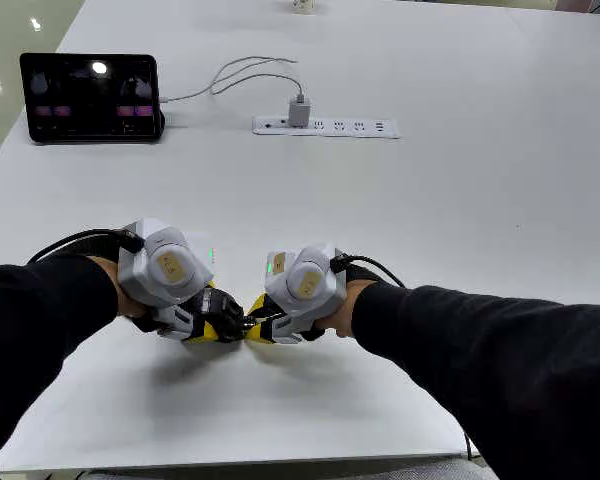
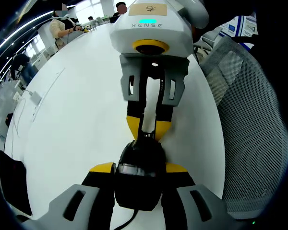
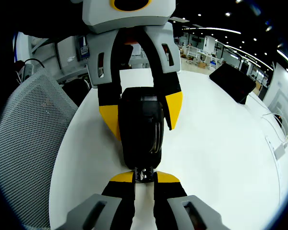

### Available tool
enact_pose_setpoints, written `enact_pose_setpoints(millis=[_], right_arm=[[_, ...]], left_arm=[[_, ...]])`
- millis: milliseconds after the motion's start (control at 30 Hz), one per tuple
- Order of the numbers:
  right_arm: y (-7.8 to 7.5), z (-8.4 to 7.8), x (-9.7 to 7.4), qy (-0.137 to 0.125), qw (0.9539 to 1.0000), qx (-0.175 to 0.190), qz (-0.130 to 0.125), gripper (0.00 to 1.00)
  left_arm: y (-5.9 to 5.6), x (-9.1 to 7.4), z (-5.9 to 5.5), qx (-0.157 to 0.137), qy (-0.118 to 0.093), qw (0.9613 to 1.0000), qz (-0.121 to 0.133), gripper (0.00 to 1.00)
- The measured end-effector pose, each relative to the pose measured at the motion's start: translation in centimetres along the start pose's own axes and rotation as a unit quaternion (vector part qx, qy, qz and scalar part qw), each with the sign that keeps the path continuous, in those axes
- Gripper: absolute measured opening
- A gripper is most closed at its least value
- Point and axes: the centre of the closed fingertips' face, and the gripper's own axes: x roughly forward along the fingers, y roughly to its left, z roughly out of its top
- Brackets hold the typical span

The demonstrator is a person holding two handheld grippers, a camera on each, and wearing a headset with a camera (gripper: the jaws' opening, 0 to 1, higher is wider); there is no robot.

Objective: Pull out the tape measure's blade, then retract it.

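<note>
In the head view, two grippers meet tip to tip near the front edge of the white worktop (image 1: pixel 430 200). The left gripper (image 1: pixel 208 322) holds the black tape measure with a rounded plastic case (image 1: pixel 223 310), and the right gripper (image 1: pixel 252 322) touches the case from the other side. Far behind stand a black tablet with a dark screen (image 1: pixel 90 97) and a white power strip (image 1: pixel 325 126) with a charger plugged in. In the left gripper view, the yellow-tipped jaws of this gripper are closed around the case, one on each side, and the jaws of the right gripper stand narrow just beyond it. A grey mesh chair (image 2: pixel 245 110) is beside the worktop. In the right gripper view, its own jaws are nearly together and pinch the small metal end hook (image 3: pixel 143 173) of the blade, which sits just at the mouth of the case.
</note>
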Motion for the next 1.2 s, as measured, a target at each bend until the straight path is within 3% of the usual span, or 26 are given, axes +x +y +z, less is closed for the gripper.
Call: enact_pose_setpoints(millis=[1200], right_arm=[[-0.1,-1.7,-1.6,0.009,0.9999,0.007,0.004,0.11]], left_arm=[[-0.3,-0.2,0.2,-0.003,0.003,1.0000,0.002,0.31]])
